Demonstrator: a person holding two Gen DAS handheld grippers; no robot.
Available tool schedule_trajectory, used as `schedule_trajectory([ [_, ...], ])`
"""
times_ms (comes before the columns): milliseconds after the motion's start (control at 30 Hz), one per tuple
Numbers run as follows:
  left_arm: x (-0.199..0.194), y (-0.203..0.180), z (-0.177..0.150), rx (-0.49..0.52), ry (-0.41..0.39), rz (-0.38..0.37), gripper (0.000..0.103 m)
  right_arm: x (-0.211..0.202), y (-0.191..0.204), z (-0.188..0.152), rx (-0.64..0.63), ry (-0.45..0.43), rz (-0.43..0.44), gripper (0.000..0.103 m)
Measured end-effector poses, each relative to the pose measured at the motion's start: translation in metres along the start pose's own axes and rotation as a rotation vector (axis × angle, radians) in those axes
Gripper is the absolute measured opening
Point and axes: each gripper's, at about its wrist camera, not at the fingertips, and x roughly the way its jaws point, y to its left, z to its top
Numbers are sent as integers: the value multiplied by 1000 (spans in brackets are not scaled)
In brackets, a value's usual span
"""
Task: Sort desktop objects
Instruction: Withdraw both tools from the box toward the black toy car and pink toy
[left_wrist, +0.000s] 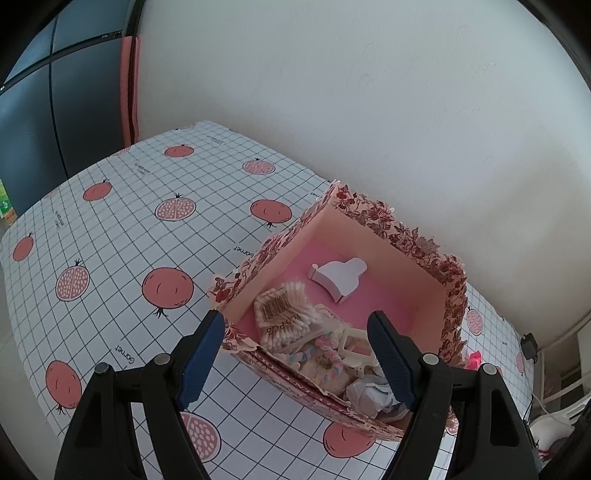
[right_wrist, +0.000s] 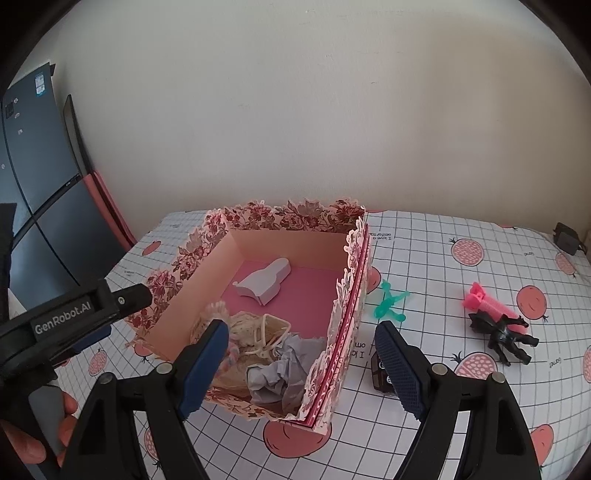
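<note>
A floral paper box (left_wrist: 373, 218) with a pink floor stands on the pomegranate-print tablecloth (left_wrist: 122, 229). Inside lie a white bottle-shaped piece (left_wrist: 338, 277), a bag of cotton swabs (left_wrist: 286, 314), a pastel twisted cord (left_wrist: 325, 354), white frames and crumpled grey paper (left_wrist: 369, 393). My left gripper (left_wrist: 295, 362) hangs open over the box's near corner and holds nothing. My right gripper (right_wrist: 301, 369) is open and bare, astride the right wall of the box (right_wrist: 280, 216). Right of the box lie a teal plastic figure (right_wrist: 388, 302), a pink roller (right_wrist: 487, 304), a black claw clip (right_wrist: 506, 336) and a small black item (right_wrist: 378, 373).
The box stands close to the white wall (right_wrist: 295, 110). A black adapter (right_wrist: 567, 238) lies at the table's far right. A dark cabinet (right_wrist: 29, 177) stands to the left. A hand (right_wrist: 48, 439) holds the left gripper's labelled body (right_wrist: 62, 325) at the picture's left edge.
</note>
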Motion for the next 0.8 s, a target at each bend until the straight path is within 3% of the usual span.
schedule_trajectory([
  [367,-11,-21,0,39,-7,-6,80,-17,-16,7,26,-29,-6,84],
  [800,-26,-63,-10,127,-27,-24,80,-52,-63,15,75,-71,-48,84],
])
